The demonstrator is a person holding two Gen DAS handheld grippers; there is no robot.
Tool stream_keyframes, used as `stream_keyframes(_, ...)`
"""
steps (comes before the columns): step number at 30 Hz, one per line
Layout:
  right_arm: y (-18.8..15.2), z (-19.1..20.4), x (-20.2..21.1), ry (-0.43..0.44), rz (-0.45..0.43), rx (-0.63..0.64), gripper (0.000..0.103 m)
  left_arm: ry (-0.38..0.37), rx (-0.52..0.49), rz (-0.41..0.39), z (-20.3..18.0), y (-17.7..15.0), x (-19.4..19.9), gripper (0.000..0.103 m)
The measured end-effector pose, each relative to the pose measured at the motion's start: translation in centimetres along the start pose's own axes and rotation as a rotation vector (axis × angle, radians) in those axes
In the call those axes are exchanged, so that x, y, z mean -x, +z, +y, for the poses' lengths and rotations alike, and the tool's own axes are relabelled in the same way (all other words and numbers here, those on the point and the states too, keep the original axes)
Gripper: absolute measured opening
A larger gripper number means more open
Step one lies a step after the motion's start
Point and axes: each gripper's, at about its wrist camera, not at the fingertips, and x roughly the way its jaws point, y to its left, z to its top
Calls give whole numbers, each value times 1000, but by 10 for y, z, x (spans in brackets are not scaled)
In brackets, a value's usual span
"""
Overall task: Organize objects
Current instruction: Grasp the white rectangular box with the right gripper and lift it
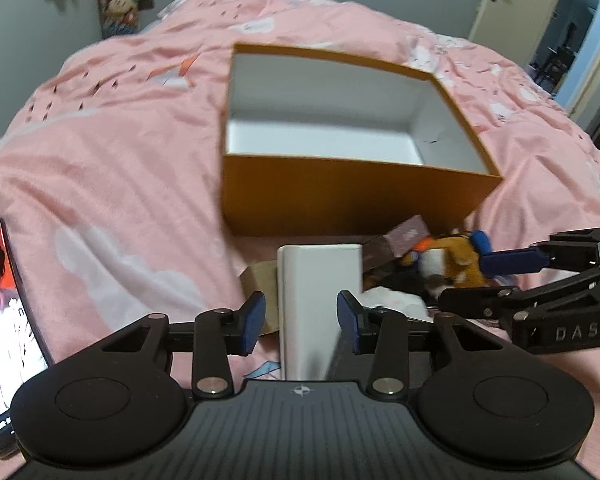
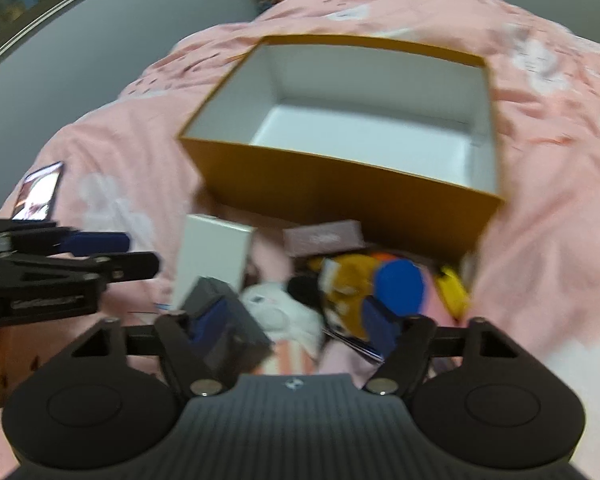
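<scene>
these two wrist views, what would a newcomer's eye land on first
The big open orange cardboard box with a white inside sits on the pink patterned bedspread. Nearer, a tall white rectangular box stands between the left claw's blue pads, beside a jumble holding an orange-and-white plush toy.

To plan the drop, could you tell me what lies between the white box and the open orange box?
Only a bare strip of pink bedding, in the left wrist view.

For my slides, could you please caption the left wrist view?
Left gripper straddles a white box before an empty orange box.
</scene>
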Motion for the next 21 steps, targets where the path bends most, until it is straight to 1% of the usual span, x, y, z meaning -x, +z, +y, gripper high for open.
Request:
stream_keyframes(2, 7, 6, -12, 31, 21, 15, 66, 13, 23, 15, 7, 1, -5, 39)
stream_keyframes(5, 17, 16, -29, 67, 52, 33, 66, 29, 47, 34, 16, 2, -12, 33)
stream_keyframes(7, 22, 21, -40, 90, 72, 37, 66, 28, 56, 47, 20, 2, -16, 33)
stream_keyframes(8, 23, 23, -45, 101, 81, 37, 66, 25, 59, 52, 21, 3, -18, 30)
stream_keyframes(11, 29, 24, -58, 117, 110, 28, 66, 19, 69, 66, 27, 3, -23, 29)
stream_keyframes(17, 36, 13, -92, 163, 188, -27, 66, 42, 103, 83, 39, 7, -31, 29)
stream_keyframes(19, 35, 11, -102, 208, 211, -52, 67, 40, 108, 92, 40, 8, -34, 28)
stream_keyframes(21, 35, 9, -111, 250, 227, -71, 69, 56, 110, 96, 42, 8, -37, 27)
